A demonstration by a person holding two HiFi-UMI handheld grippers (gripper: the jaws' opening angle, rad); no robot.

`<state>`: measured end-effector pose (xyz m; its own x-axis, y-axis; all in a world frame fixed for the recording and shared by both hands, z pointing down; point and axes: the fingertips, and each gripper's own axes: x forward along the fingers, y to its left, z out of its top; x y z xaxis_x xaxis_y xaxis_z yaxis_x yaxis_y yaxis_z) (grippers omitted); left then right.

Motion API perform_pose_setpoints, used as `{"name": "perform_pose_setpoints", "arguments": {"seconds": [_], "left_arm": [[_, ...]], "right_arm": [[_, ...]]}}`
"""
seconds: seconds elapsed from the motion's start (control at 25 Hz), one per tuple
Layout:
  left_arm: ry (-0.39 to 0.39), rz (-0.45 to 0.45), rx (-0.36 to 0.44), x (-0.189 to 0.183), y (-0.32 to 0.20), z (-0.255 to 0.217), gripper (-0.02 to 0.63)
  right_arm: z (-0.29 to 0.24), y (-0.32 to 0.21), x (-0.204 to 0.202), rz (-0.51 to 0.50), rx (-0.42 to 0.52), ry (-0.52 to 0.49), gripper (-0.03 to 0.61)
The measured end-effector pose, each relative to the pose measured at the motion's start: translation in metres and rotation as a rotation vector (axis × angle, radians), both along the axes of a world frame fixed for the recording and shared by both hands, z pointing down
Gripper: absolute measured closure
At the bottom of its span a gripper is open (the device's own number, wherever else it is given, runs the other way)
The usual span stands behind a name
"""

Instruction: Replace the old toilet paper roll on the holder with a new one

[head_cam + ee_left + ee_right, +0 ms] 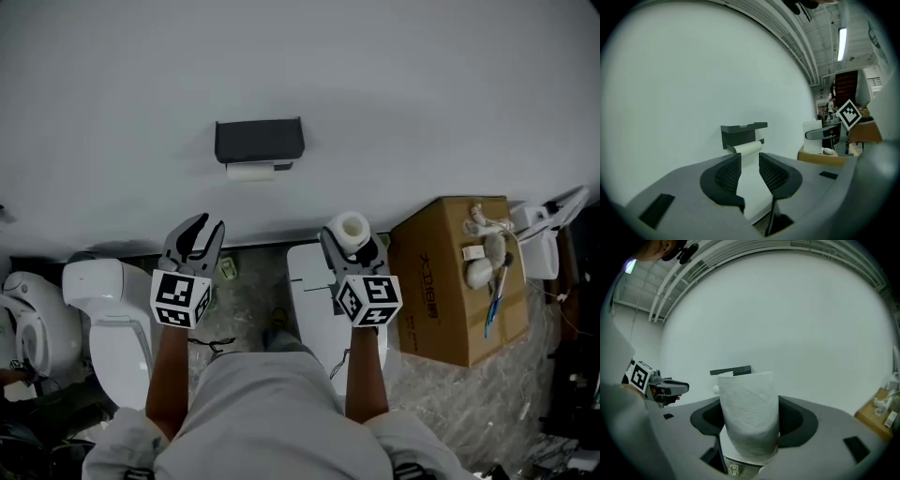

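In the right gripper view the new roll [749, 416] covers the holder [731, 371]; I see only its top edge. In the head view the holder hides most of the old roll [250, 172]. The small things [479, 272] on the cardboard box [433, 281] I cannot identify.

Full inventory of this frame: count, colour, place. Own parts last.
holder: 1, dark grey, mounted on the white wall
old roll: 1, white, nearly used up, under the holder
new toilet paper roll: 1, white, upright in the right tongs
toilet: 1, white, floor at lower left; a second white one at the far left edge
white fixture: 1, on the floor below the right tongs, kind unclear
cardboard box: 1, brown, floor at right
clutter: several pieces, mostly white with one blue, on top of the box
left tongs: 1, grey, jaws apart, empty, pointing at the wall
right tongs: 1, grey, closed on the new roll
forearms: 2, bare, bottom centre
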<state>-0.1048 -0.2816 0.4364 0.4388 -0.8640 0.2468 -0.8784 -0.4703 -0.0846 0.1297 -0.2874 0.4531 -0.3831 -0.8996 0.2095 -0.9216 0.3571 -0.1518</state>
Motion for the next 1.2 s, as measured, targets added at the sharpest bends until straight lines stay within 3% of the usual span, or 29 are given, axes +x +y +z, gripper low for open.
{"name": "perform_pose_setpoints", "arguments": {"seconds": [0.36, 0.56, 0.92, 1.2], "left_arm": [[-0.139, 0.008, 0.001, 0.029, -0.035, 0.012, 0.494], [-0.155, 0.009, 0.014, 0.032, -0.045, 0.008, 0.494], [-0.246, 0.064, 0.040, 0.038, -0.063, 0.007, 0.494], [-0.374, 0.109, 0.065, 0.041, -0.070, 0.009, 0.494]], "right_arm": [[0.011, -0.048, 0.007, -0.062, -0.019, -0.050, 0.264], [0.013, -0.055, 0.006, -0.071, -0.025, -0.051, 0.264], [0.008, -0.075, 0.009, -0.033, -0.011, -0.092, 0.264], [0.010, -0.082, 0.006, -0.020, -0.017, -0.127, 0.264]]}}
